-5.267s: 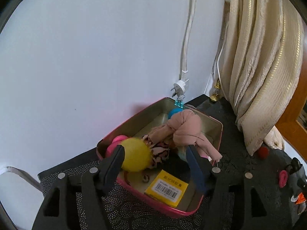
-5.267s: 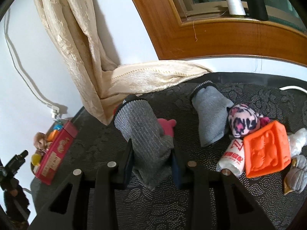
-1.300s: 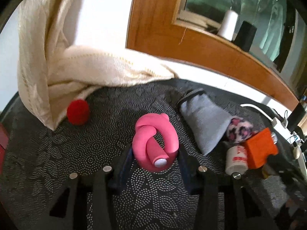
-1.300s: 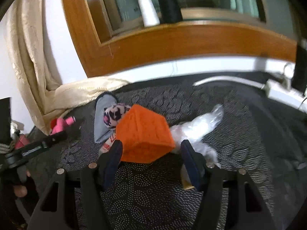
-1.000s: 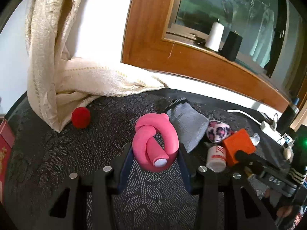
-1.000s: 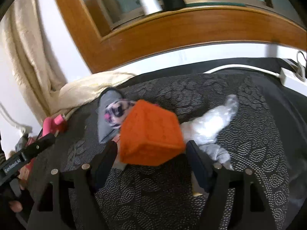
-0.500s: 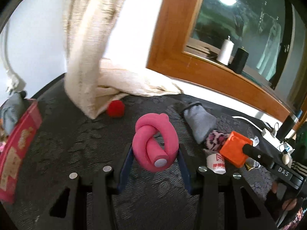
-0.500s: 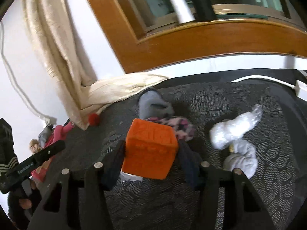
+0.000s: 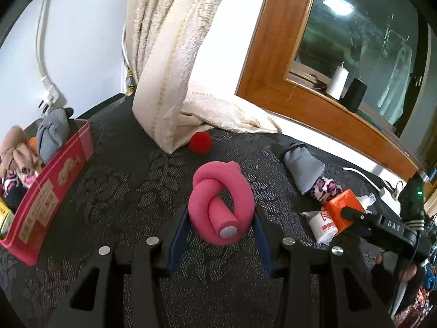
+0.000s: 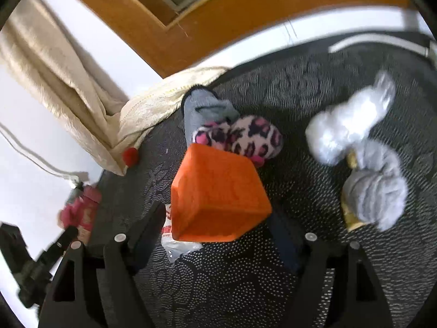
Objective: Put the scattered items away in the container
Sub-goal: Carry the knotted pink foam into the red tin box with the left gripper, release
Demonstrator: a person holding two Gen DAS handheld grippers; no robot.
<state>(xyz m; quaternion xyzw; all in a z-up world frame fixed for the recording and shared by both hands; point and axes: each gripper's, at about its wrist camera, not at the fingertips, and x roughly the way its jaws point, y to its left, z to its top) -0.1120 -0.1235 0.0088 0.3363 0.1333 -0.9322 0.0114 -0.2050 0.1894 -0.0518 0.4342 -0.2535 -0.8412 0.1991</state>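
My left gripper [image 9: 220,218] is shut on a pink knotted foam tube [image 9: 220,202], held above the dark patterned tablecloth. The red tin [image 9: 49,188] stands at the far left, holding a grey sock, beige cloth and other items. My right gripper [image 10: 218,218] is shut on an orange cube [image 10: 218,194], lifted over a white wrapped roll [image 10: 174,243]. The same orange cube [image 9: 341,207] shows at the right of the left wrist view. A grey sock [image 10: 202,109], a leopard-print sock [image 10: 240,136] and a red pom-pom [image 9: 200,142] lie on the cloth.
A cream curtain [image 9: 174,68] hangs down onto the table behind the pom-pom. A wooden window frame [image 9: 273,63] runs along the back, with two thread spools on its sill. A silver plastic bundle [image 10: 349,125] and grey cloth [image 10: 377,191] lie at the right. A white cable [image 10: 377,41] runs along the back edge.
My left gripper has swung left with the pink tube, so the red tin now shows more fully. My right gripper has moved and tilted with the orange cube; its view is blurred.
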